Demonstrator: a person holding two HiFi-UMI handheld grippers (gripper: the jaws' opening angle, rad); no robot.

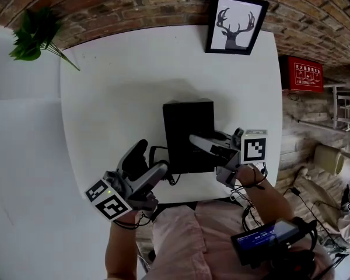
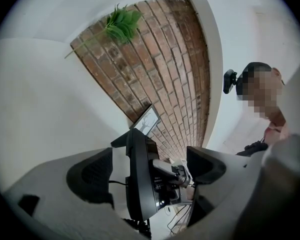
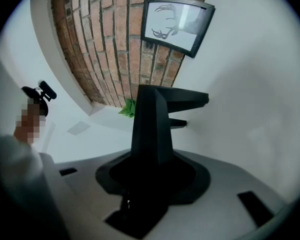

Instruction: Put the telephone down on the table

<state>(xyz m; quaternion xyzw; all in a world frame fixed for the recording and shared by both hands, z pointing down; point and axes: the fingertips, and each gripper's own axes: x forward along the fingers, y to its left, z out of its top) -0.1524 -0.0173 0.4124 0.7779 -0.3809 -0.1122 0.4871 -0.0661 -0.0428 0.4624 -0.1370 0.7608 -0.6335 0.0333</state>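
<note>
The black telephone [image 1: 186, 133] lies flat-looking over the white table [image 1: 116, 98], near its front edge. My right gripper [image 1: 202, 144] comes in from the right and is shut on the telephone's right side. In the right gripper view the telephone [image 3: 152, 129] stands edge-on out of that gripper [image 3: 152, 184]. My left gripper [image 1: 149, 161] sits by the telephone's left front corner, next to the coiled cord [image 1: 163, 169]. In the left gripper view the telephone [image 2: 140, 179] shows edge-on between the wide-apart pads, touching neither. I cannot tell whether the telephone touches the table.
A framed deer picture [image 1: 236, 23] leans on the brick wall [image 1: 134, 4] at the table's back. A green plant [image 1: 35, 34] hangs over the back left corner. A red box [image 1: 301, 73] is off to the right. The person's lap is below the front edge.
</note>
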